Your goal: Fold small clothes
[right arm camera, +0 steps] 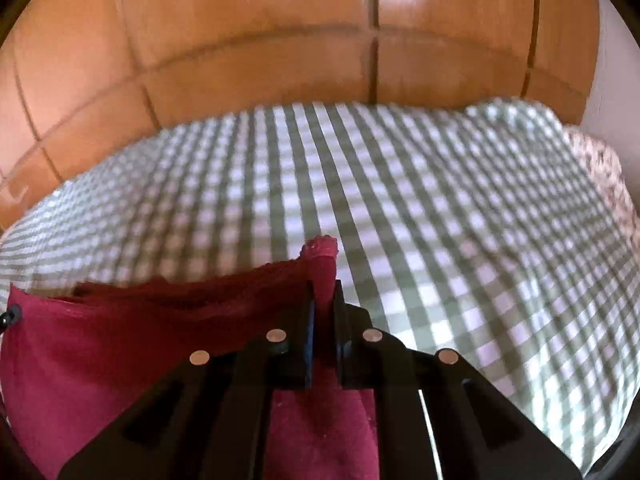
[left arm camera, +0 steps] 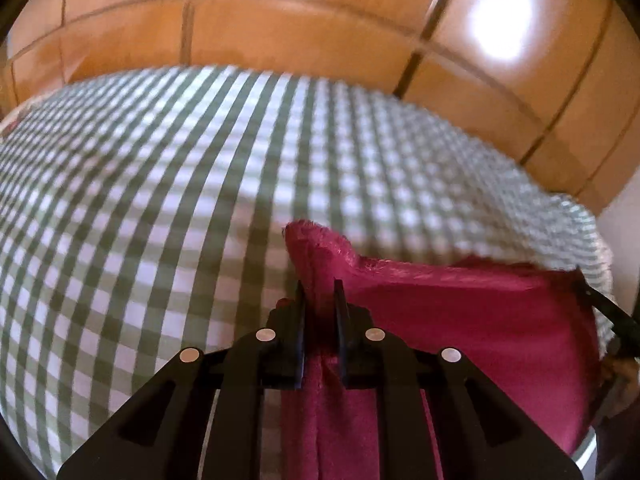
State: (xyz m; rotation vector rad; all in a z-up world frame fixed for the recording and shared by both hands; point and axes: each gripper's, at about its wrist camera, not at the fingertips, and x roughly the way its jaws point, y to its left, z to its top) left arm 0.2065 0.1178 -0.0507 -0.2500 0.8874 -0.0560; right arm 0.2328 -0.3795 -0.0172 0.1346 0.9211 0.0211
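Note:
A dark red cloth (left arm camera: 460, 312) hangs stretched between my two grippers above a green-and-white checked bed cover (left arm camera: 160, 200). My left gripper (left arm camera: 319, 292) is shut on the cloth's left corner, which sticks up past the fingertips. My right gripper (right arm camera: 324, 292) is shut on the cloth's (right arm camera: 120, 344) right corner, with the rest spreading left and down. The tip of the other gripper shows at the right edge of the left wrist view (left arm camera: 612, 316) and at the left edge of the right wrist view (right arm camera: 10, 316).
The checked cover (right arm camera: 440, 220) spans the bed. Orange-brown wooden wardrobe panels (left arm camera: 320, 32) stand behind the bed, also in the right wrist view (right arm camera: 260, 60). A patterned fabric (right arm camera: 600, 168) lies at the bed's far right. A white wall (right arm camera: 616, 80) is at the right.

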